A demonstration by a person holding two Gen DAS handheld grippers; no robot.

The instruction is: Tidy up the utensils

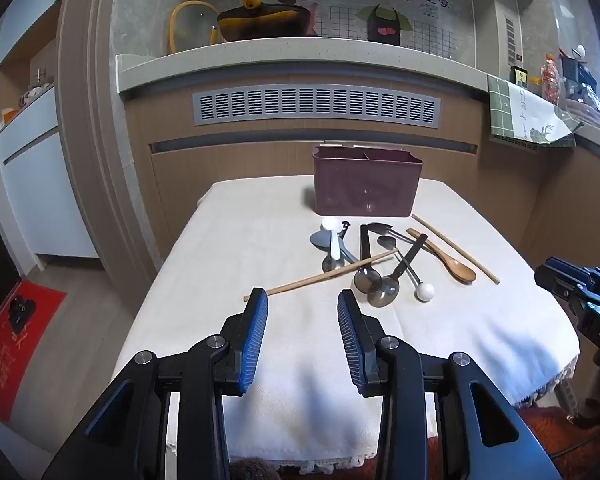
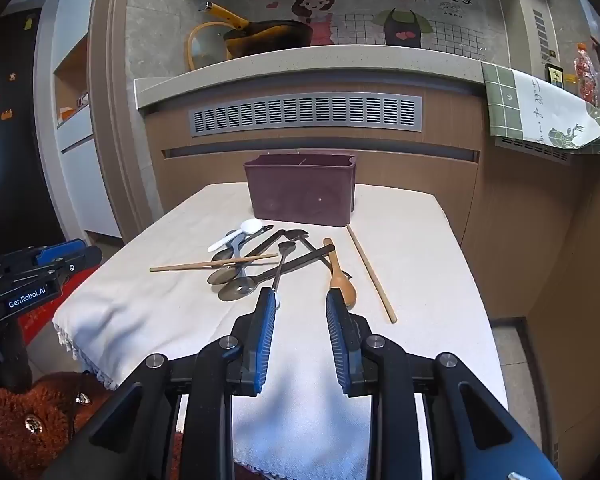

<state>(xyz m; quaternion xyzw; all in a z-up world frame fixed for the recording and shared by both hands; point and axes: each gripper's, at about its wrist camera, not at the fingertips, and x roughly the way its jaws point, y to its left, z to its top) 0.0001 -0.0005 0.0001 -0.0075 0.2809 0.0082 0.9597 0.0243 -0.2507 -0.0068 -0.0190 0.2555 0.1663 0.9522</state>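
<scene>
A dark red utensil holder (image 1: pixel 367 184) with divided compartments stands at the far side of the table; it also shows in the right wrist view (image 2: pixel 302 192). In front of it lies a loose pile of metal spoons (image 1: pixel 382 280), a white spoon (image 2: pixel 240 232), a wooden spoon (image 1: pixel 448 258) (image 2: pixel 340 280) and two wooden chopsticks (image 1: pixel 320 278) (image 2: pixel 372 274). My left gripper (image 1: pixel 302 300) is open and empty, just short of the near chopstick's end. My right gripper (image 2: pixel 300 300) is open and empty, near the wooden spoon's bowl.
The table has a white cloth (image 1: pixel 260 240) with a fringed front edge (image 2: pixel 84 360). A kitchen counter (image 1: pixel 300 56) with a pan stands behind. A green towel (image 2: pixel 540 116) hangs at the right. A red mat (image 1: pixel 16 344) lies on the floor at the left.
</scene>
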